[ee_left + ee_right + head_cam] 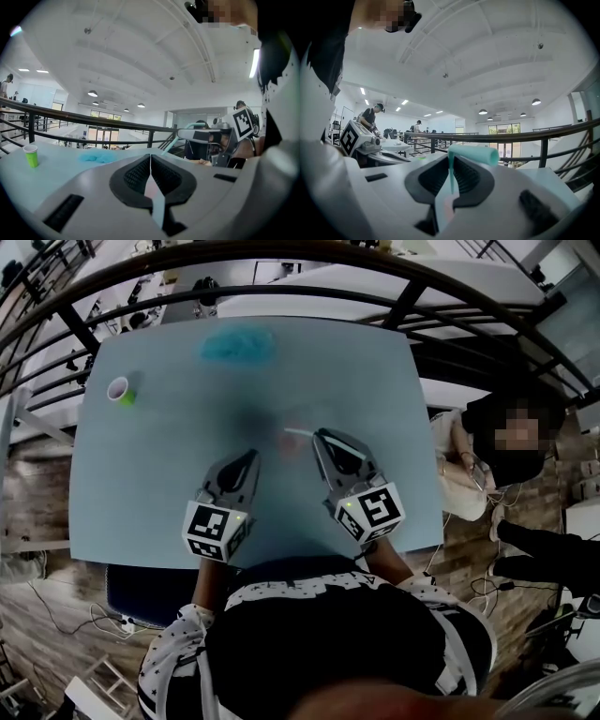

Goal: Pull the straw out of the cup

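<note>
A small green cup stands upright at the table's far left corner, also visible in the left gripper view. My right gripper is shut on a pale teal bendy straw, far from the cup. In the right gripper view the straw runs up between the jaws of my right gripper and bends to the right above them. My left gripper hovers beside it at mid table, and in its own view my left gripper is shut with nothing between the jaws.
A crumpled blue cloth lies at the far edge of the light blue table. A dark curved railing runs behind the table. A person sits past the table's right edge.
</note>
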A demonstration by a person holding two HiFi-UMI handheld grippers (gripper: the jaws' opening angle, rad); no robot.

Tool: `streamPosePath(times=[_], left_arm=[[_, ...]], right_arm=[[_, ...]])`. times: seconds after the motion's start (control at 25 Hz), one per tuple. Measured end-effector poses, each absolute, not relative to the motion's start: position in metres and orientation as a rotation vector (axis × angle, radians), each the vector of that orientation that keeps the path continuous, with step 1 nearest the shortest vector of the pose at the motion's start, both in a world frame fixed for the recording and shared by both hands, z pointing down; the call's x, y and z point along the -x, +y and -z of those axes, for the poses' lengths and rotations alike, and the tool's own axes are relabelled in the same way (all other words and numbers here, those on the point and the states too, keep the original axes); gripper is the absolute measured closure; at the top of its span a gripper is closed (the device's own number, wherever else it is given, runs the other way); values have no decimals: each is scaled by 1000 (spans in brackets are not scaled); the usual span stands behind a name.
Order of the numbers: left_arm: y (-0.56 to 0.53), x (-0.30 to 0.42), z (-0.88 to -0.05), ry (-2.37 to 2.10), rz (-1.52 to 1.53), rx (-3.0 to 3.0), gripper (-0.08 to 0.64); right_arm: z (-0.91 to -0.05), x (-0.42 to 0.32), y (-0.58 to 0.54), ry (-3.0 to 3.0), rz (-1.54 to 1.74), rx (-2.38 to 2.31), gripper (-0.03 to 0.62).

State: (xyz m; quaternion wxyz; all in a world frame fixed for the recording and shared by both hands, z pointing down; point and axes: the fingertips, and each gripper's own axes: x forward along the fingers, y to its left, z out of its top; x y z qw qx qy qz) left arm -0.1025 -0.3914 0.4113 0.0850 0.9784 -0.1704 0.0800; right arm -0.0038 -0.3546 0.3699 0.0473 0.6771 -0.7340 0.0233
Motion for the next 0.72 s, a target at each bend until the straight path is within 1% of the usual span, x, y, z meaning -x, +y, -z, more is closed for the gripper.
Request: streamPosePath(times=[0.72], left_arm=[[-390, 87, -406, -442, -226, -2939, 546]], right_arm=[[-368, -5, -354, -2225, -68, -2076, 546]])
